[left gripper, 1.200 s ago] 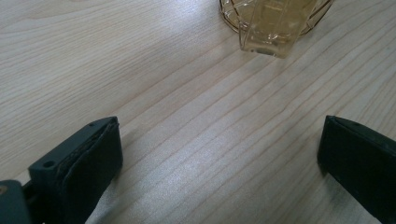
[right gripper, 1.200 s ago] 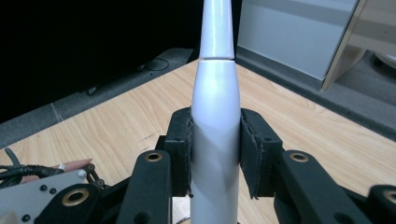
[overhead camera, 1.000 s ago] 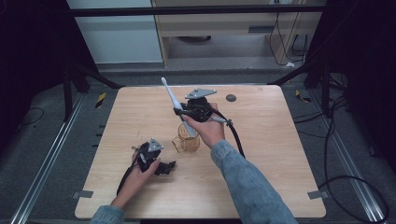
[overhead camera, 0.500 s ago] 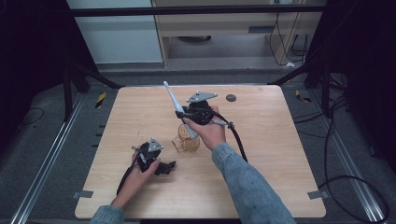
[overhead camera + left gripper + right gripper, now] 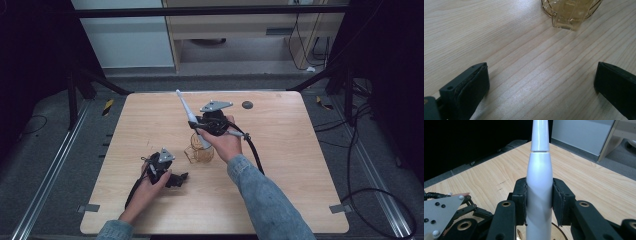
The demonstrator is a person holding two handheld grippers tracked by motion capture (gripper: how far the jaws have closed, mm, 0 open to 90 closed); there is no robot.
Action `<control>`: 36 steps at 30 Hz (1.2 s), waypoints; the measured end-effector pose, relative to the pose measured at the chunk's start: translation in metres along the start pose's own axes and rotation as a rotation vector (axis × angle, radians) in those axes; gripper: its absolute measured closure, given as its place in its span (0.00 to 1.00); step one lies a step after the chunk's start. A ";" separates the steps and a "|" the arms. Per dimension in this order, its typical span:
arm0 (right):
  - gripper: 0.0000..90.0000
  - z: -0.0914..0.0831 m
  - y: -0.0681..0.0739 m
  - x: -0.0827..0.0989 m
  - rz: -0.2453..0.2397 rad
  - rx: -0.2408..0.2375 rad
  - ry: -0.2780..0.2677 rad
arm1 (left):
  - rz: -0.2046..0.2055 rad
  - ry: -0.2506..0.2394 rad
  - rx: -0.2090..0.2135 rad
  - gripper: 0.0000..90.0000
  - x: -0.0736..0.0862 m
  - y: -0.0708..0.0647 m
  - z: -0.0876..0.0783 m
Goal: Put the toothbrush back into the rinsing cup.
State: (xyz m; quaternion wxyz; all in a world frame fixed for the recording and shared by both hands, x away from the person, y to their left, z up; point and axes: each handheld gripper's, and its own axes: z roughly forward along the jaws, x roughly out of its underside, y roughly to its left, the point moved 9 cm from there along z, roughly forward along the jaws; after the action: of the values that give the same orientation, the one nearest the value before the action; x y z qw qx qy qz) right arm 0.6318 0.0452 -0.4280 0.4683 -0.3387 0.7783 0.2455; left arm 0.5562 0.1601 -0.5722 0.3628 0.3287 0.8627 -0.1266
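Note:
My right gripper (image 5: 199, 127) is shut on a white tapered handle (image 5: 189, 116), which slants up and to the left over the table's middle. In the right gripper view the pads clamp the white handle (image 5: 539, 182) from both sides. The handle's lower end reaches into an amber glass cup (image 5: 201, 153) that stands on the wooden table (image 5: 290, 150). The cup's rim (image 5: 560, 232) shows just below the jaws. My left gripper (image 5: 176, 179) lies low on the table at the front left of the cup. Its jaws stand wide open over bare wood (image 5: 541, 82), with the amber cup (image 5: 570, 12) ahead of them.
A small dark round disc (image 5: 247, 105) lies near the table's far edge. The right gripper's black cable (image 5: 254, 152) trails back along the sleeve. Dark stands and metal rails flank the table, and a yellow-black piece (image 5: 107, 107) lies on the floor at the left.
The right gripper with the white handle has shifted slightly down and nearer. The left gripper has stayed put.

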 end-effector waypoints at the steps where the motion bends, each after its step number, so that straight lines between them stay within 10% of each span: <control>1: 0.74 0.000 0.000 0.000 -0.001 -0.001 -0.001 | 0.000 0.000 0.000 0.00 0.000 0.000 0.000; 36: 0.74 -0.014 0.001 0.017 -0.022 0.010 0.059 | -0.001 0.000 0.000 0.00 0.000 0.000 0.000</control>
State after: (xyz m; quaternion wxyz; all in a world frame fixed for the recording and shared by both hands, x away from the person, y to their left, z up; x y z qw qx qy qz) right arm 0.6170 0.0312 -0.4373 0.4495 -0.3519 0.7893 0.2261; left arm 0.5562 0.1600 -0.5722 0.3628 0.3285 0.8628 -0.1268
